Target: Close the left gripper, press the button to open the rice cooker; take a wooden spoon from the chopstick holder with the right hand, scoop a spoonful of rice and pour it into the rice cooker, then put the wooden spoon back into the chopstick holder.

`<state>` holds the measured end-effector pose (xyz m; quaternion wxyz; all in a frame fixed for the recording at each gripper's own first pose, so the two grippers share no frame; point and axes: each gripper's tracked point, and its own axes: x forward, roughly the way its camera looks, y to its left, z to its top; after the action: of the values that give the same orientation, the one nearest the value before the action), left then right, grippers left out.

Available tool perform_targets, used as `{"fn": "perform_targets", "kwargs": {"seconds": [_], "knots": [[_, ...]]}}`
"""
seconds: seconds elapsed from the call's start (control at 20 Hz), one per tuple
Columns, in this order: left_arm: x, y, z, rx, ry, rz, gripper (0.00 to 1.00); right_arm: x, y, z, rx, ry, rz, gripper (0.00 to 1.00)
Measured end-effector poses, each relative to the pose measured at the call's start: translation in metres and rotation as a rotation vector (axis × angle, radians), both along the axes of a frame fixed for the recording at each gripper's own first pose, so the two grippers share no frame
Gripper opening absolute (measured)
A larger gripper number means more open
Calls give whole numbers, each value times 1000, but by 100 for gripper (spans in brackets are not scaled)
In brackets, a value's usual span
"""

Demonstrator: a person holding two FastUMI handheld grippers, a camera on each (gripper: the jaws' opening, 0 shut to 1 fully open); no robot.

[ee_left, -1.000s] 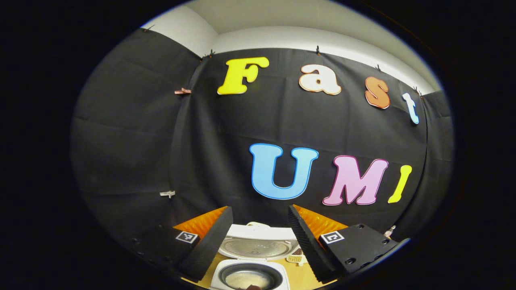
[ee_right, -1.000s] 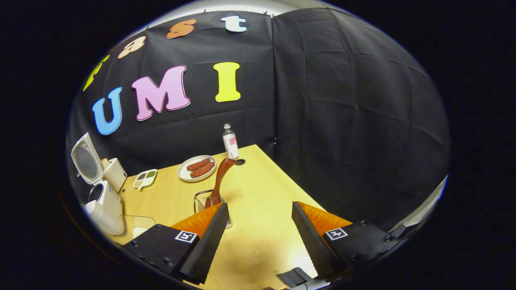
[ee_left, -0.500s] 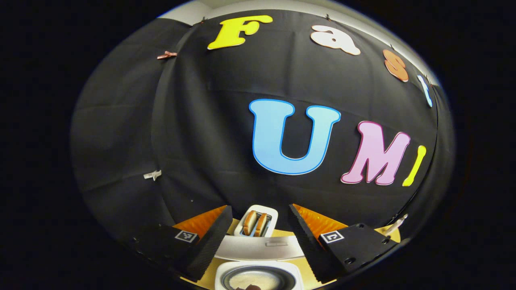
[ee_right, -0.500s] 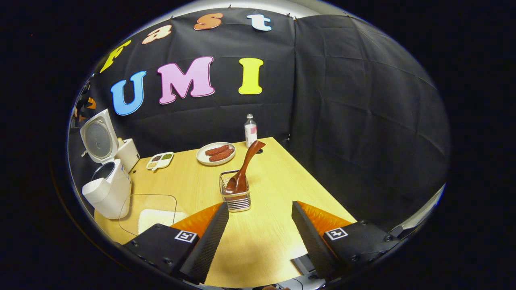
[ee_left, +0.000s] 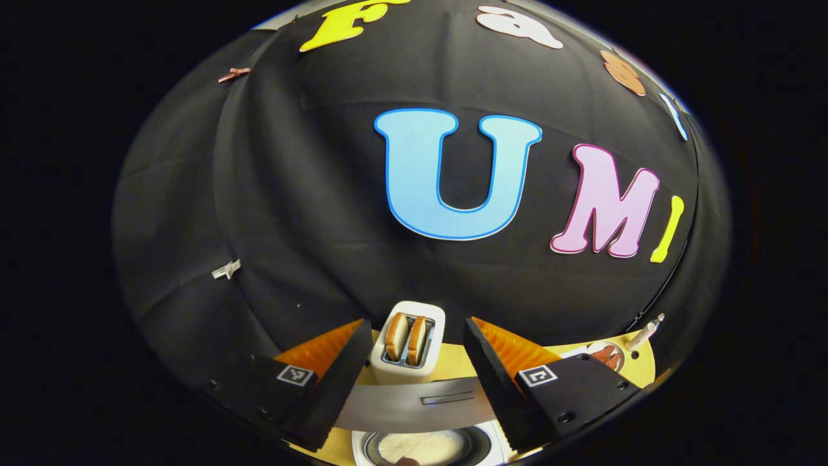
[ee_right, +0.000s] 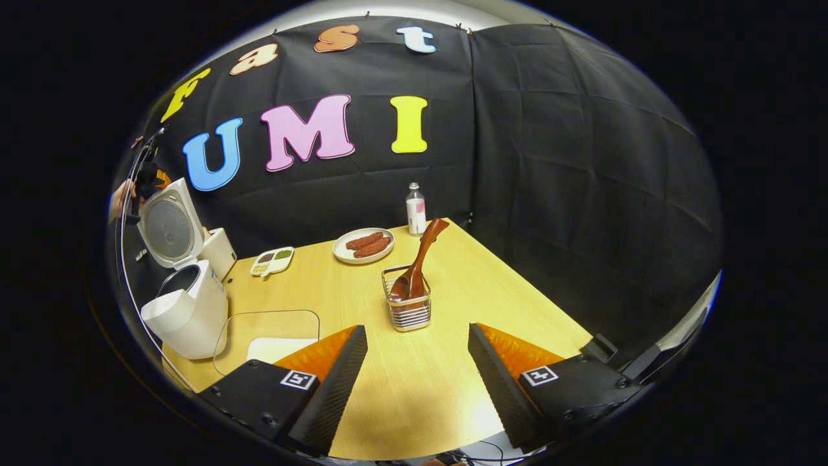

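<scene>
The white rice cooker [ee_right: 187, 314] stands open at the table's left, its lid [ee_right: 169, 225] raised. My left gripper [ee_left: 417, 329] hovers above it, open, with nothing between its fingers. Below it I see the lid's edge [ee_left: 414, 404] and the pot [ee_left: 420, 446] with white rice inside. The wooden spoon [ee_right: 422, 255] leans in the wire chopstick holder [ee_right: 406, 307] mid-table. My right gripper [ee_right: 417, 331] is open and empty, a short way back from the holder. A clear container with rice [ee_right: 275, 336] lies between the cooker and my right gripper.
A toaster [ee_left: 407, 349] with two bread slices stands behind the cooker. A plate of sausages [ee_right: 363, 244], a small bottle [ee_right: 415, 210] and a seasoning dish [ee_right: 272, 261] sit toward the back of the wooden table [ee_right: 491, 291]. Black cloth walls close the back and right.
My left gripper has moved forward and tipped down over the cooker, bringing the toaster into view. My right gripper has drawn back from the holder; the spoon stays in it.
</scene>
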<state>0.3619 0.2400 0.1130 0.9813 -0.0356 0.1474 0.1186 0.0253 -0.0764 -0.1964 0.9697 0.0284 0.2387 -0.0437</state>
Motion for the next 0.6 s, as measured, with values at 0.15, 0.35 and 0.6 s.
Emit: {"fn": "perform_targets", "kwargs": {"seconds": [0.15,0.35,0.6], "knots": [[-20,-8,-6,-1,14,10,100,-7,6,-8,17,3,-4,99],[-60,-31,-32,-27,52,-18,100,-10,15,-1,15,-33,1,99],[-118,-55,-103,-61,118,-35,96,-18,29,1,19,-54,49,99]]}}
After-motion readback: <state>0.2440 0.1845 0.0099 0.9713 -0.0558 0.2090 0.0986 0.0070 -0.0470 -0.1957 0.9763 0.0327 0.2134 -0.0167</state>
